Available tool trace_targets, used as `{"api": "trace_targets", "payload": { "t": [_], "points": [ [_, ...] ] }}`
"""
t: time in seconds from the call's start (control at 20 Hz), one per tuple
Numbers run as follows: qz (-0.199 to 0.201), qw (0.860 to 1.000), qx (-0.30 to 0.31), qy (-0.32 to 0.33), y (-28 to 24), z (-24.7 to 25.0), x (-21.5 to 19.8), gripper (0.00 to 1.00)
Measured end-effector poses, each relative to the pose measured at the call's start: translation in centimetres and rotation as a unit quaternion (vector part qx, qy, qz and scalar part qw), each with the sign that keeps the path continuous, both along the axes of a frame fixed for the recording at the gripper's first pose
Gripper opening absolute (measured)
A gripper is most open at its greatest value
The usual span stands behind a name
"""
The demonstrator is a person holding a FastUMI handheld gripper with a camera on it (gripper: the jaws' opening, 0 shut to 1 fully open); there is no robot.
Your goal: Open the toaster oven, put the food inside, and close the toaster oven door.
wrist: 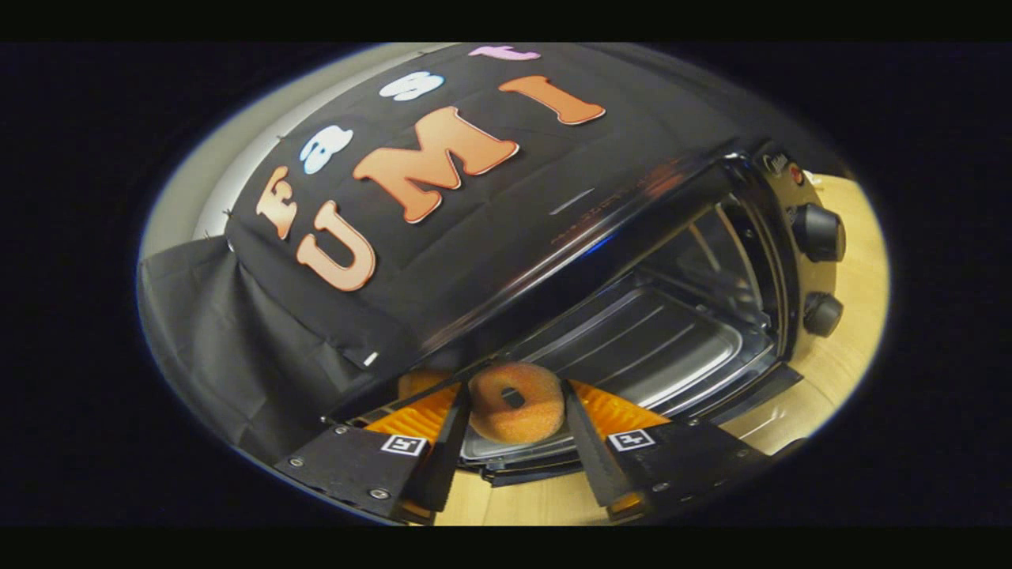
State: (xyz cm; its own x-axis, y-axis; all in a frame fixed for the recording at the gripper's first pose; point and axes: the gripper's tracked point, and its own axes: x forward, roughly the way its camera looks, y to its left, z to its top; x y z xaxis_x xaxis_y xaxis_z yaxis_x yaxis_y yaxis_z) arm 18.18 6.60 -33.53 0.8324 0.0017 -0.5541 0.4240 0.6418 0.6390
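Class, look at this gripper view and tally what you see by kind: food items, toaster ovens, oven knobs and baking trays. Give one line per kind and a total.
Doughnut, held between the gripper fingers: 1
Toaster oven, door open: 1
Knobs on the oven's panel: 2
Tray inside the oven: 1
Total: 5

Staged recording booth, not a real kitchen: black cloth wall [316,316] is hanging draped behind a light wooden tabletop [846,356]. A toaster oven [672,316] is sitting on it with its door open, two knobs [818,233] on its side panel. Pale plain wall [205,182] is showing past the cloth.
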Motion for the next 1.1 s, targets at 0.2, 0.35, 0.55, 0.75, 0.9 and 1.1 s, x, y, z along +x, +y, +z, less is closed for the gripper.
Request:
{"api": "trace_targets", "payload": {
  "t": [0.2, 0.35, 0.55, 0.75, 0.9, 1.1],
  "points": [
    [0.013, 1.000, -0.015, 0.010, -0.3, 0.4, -1.1, 0.82],
    [0.047, 0.997, -0.052, 0.037, -0.2, 0.0, -2.9, 0.85],
    [0.099, 0.989, -0.099, 0.047, 0.3, 2.1, -5.9, 0.95],
    [0.146, 0.974, -0.166, 0.037, 0.8, 4.5, -9.4, 0.98],
    [0.191, 0.964, -0.176, 0.055, 1.9, 4.5, -12.9, 0.98],
    [0.206, 0.961, -0.167, 0.072, 2.3, 4.3, -16.7, 0.98]
  ]
}}
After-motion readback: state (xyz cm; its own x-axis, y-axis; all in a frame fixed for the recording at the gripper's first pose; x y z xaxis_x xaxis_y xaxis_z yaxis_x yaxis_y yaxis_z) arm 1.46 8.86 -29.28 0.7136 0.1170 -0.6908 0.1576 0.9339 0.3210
